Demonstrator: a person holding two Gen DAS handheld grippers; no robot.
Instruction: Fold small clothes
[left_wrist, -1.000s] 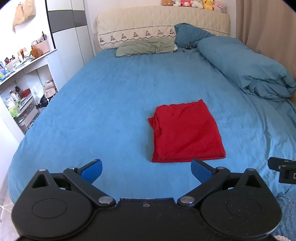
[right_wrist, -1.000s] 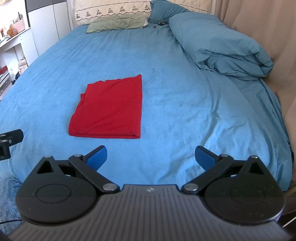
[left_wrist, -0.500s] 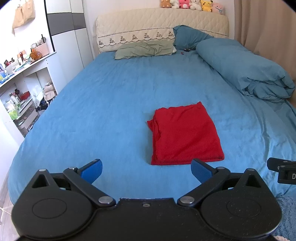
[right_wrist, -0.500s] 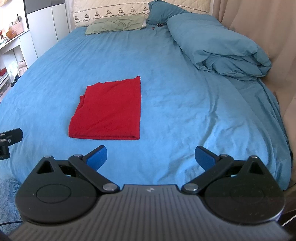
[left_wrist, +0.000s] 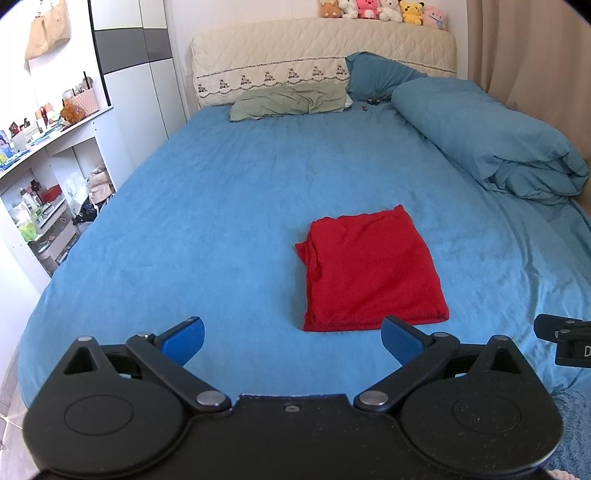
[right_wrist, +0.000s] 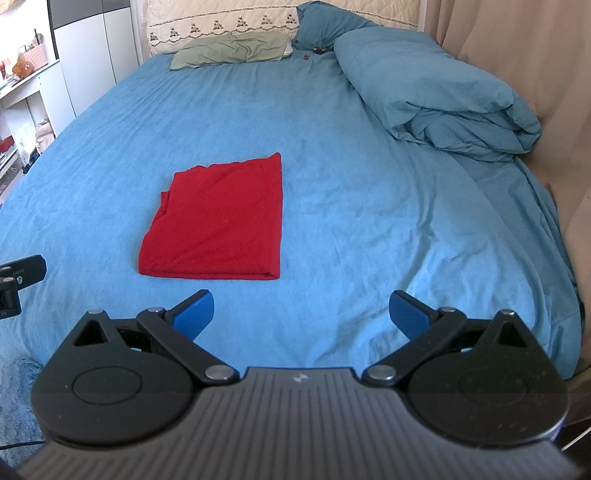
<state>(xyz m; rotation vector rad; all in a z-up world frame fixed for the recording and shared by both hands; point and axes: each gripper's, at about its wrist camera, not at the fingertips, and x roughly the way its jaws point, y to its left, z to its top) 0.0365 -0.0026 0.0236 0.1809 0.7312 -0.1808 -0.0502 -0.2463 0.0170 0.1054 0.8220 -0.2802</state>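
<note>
bed (left_wrist: 221, 221): blue sheet, a broad flat place to fold on.
left gripper (left_wrist: 291, 338): spread wide, holding nothing, short of the cloth.
red cloth (left_wrist: 369, 273): folded flat mid-bed, looks finished.
right gripper (right_wrist: 301, 312): spread wide, holding nothing.

Left gripper (left_wrist: 291, 341) and right gripper (right_wrist: 301, 312): jaws spread, empty.

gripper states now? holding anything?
Left tool: open, empty, short of the red cloth.
Right tool: open, empty.
</note>
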